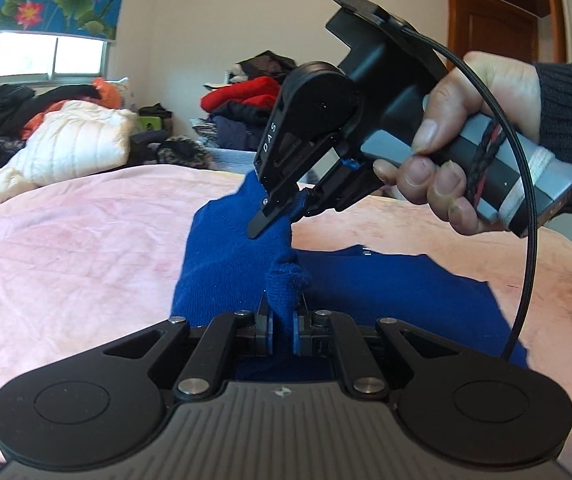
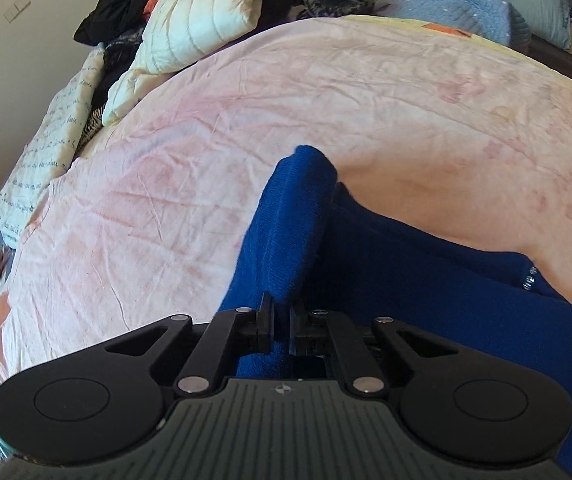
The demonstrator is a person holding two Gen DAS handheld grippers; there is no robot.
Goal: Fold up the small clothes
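A small blue knit garment [image 1: 230, 264] lies on the pink bedspread [image 1: 66, 248], partly lifted. My left gripper [image 1: 284, 312] is shut on a bunched fold of the blue garment at its near edge. My right gripper [image 1: 282, 212], held by a hand, is shut on another part of the same garment just beyond, lifting it. In the right wrist view the right gripper [image 2: 282, 316] pinches the blue garment [image 2: 297, 216], which stands up as a folded flap, with the rest trailing right over the bedspread [image 2: 246, 120].
A white quilted pillow [image 1: 74, 144] and piles of clothes [image 1: 246, 100] lie at the far side of the bed. A black cable [image 1: 525, 240] hangs from the right gripper. A blue-grey blanket [image 2: 445, 4] lies at the far end.
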